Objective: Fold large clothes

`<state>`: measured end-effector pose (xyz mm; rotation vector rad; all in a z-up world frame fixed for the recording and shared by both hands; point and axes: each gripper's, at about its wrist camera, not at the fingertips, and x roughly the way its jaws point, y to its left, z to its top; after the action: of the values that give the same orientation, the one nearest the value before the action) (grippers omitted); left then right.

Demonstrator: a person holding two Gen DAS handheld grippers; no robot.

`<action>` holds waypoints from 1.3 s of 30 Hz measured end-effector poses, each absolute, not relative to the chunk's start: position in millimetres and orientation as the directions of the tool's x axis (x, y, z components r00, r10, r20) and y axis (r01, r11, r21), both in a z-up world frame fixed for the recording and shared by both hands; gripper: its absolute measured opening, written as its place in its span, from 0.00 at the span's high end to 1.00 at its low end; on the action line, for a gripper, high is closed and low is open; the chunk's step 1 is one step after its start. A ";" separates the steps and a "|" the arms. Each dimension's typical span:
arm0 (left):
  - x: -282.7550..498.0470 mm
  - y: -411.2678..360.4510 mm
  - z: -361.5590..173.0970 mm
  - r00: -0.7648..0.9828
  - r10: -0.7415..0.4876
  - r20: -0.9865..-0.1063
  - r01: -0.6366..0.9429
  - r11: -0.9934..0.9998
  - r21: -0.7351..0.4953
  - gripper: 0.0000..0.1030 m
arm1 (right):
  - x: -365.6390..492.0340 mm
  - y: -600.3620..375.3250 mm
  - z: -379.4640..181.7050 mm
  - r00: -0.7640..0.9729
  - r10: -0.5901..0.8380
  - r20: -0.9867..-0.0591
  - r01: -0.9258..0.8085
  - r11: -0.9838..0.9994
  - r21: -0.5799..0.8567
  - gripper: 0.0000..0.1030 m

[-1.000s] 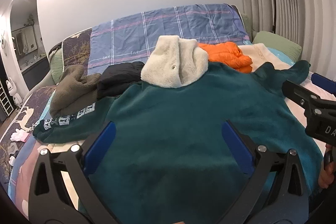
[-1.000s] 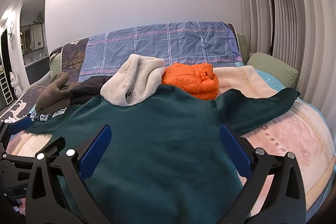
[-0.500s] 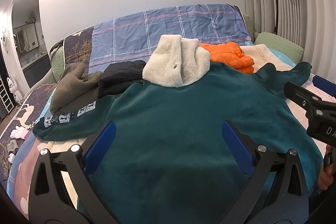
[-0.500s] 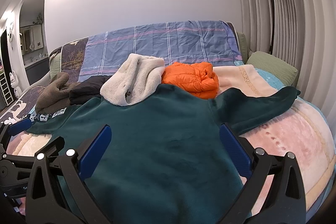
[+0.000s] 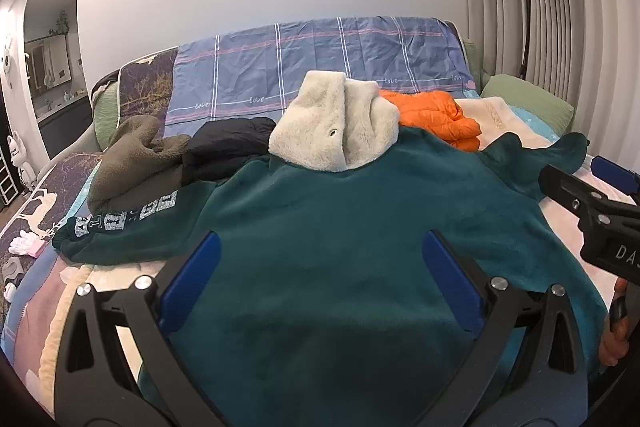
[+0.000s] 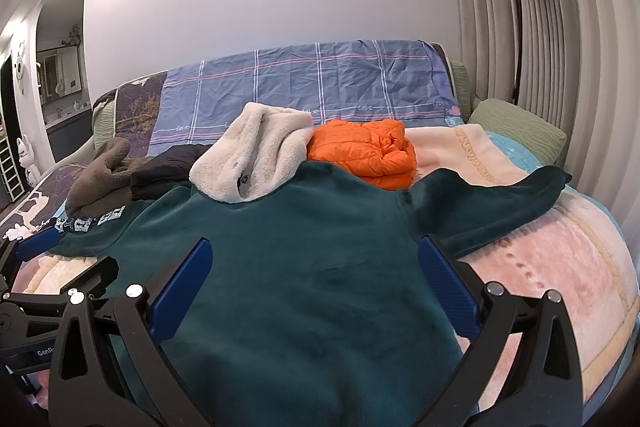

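A big dark green hoodie is lying flat on its front, spread out wide. It is soft and fuzzy. Its cream furry hood is resting at the far end, folded over on itself, with a small metal ring showing. Its 2 sleeves are reaching out to the sides. The left sleeve is showing white block letters. The right sleeve is plain green and is bending a little at the end. The near hem is hanging toward the cameras.
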<state>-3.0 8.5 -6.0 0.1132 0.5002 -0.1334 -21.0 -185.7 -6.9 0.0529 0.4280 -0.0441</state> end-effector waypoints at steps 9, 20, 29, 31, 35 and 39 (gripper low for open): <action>-5.9 5.2 -3.9 0.887 -0.104 -0.450 0.161 0.983 0.089 0.02 | -19.3 -187.5 -8.0 0.906 -0.038 -0.422 0.064 0.997 0.049 0.01; -2.8 6.4 -5.1 0.879 -0.088 -0.469 0.147 0.985 0.091 0.02 | -16.0 -187.5 -9.2 0.901 -0.057 -0.431 0.079 0.996 0.034 0.01; 33.2 18.7 6.3 0.844 -0.131 -0.520 0.163 0.986 0.016 0.37 | 4.6 -187.0 -1.8 0.900 -0.079 -0.429 0.067 0.997 -0.041 0.01; 58.2 26.6 12.8 0.822 -0.162 -0.546 0.165 0.985 -0.044 0.55 | 13.0 -188.8 0.6 0.901 -0.081 -0.426 0.063 0.996 -0.057 0.05; 114.7 28.2 26.8 0.813 -0.142 -0.565 0.140 0.989 -0.048 0.57 | 32.5 -193.0 7.6 0.907 -0.080 -0.413 0.051 0.995 -0.082 0.38; 174.3 13.1 37.5 0.821 -0.142 -0.553 0.162 0.987 -0.012 0.54 | 71.9 -207.0 9.6 0.874 -0.009 -0.485 -0.007 0.999 -0.032 0.63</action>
<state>174.3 13.1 37.5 0.0363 0.5861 -0.1619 71.9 -207.0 9.6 -0.0331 0.5066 -0.0008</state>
